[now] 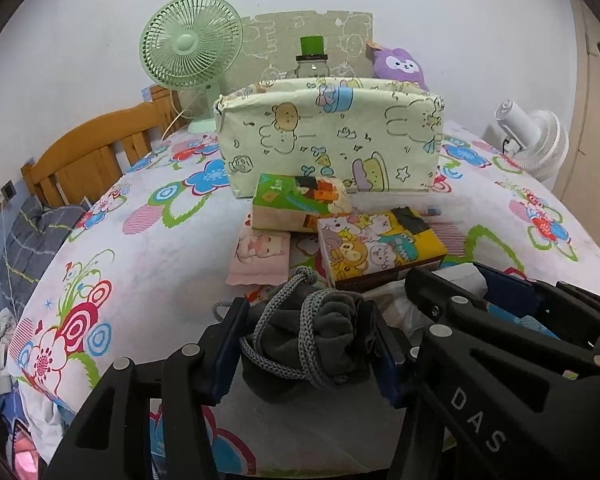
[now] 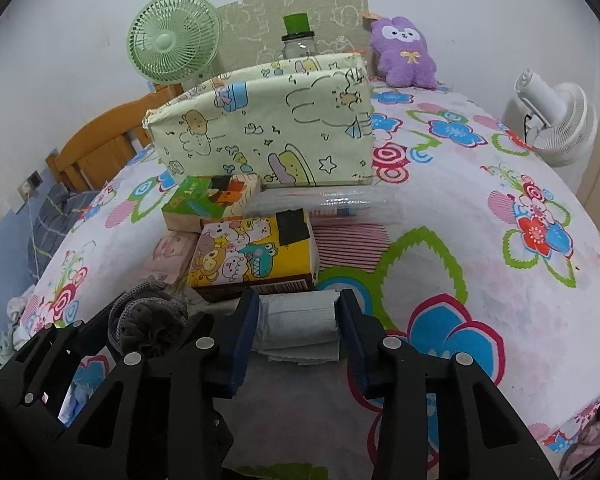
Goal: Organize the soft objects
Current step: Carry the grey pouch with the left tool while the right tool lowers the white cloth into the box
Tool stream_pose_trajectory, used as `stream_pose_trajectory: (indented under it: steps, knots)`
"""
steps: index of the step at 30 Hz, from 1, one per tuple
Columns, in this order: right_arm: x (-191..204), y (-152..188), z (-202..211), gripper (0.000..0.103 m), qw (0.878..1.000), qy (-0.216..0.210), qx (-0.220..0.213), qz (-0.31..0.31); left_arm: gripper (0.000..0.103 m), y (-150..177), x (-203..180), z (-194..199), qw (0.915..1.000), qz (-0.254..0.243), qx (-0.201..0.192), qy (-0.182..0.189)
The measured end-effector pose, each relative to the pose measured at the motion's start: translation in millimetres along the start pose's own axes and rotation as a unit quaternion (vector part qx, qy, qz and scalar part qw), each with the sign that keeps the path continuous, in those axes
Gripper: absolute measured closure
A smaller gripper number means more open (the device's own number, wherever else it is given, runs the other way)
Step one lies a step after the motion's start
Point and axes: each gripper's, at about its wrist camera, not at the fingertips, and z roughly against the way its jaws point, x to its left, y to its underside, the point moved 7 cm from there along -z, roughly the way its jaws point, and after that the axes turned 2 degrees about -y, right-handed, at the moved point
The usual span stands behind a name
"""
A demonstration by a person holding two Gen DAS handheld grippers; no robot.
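Grey drawstring pouch [image 1: 308, 344] is sitting clamped between the left gripper [image 1: 310, 350] fingers, low over the floral bed [image 1: 148, 240]; beside it the right gripper [image 2: 298, 326] is pinching a folded white tissue wad [image 2: 296, 320], both pointing at tissue packs [image 2: 252, 252] fronting the cartoon-print fabric bin [image 2: 268, 136]

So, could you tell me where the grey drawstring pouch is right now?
The grey drawstring pouch sits between the left gripper fingers, just in front of the pink packet.

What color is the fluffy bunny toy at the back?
Purple, with a white face. The bunny toy shows best in the right wrist view.
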Motion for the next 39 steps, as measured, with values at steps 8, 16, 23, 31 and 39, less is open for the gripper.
stream_pose_trajectory:
  steps: [8,16,23,31,39]
  knots:
    - [0,-13,16,0.060,1.000,0.005,-0.021,-0.001,0.046,-12,0,12,0.9998,0.007,-0.013,0.010]
    - [2,-31,32,0.060,0.999,0.008,-0.040,0.002,0.046,-28,1,23,0.9994,0.014,-0.026,0.015]
    - [4,-46,43,0.060,0.999,0.010,-0.053,0.005,0.047,-44,1,32,0.9990,0.017,-0.039,0.017]
    - [5,-61,56,0.060,0.998,0.013,-0.069,0.005,0.047,-59,-1,44,0.9982,0.019,-0.053,0.021]
    - [7,-77,71,0.060,0.996,0.017,-0.085,0.006,0.047,-76,-3,56,0.9973,0.017,-0.067,0.023]
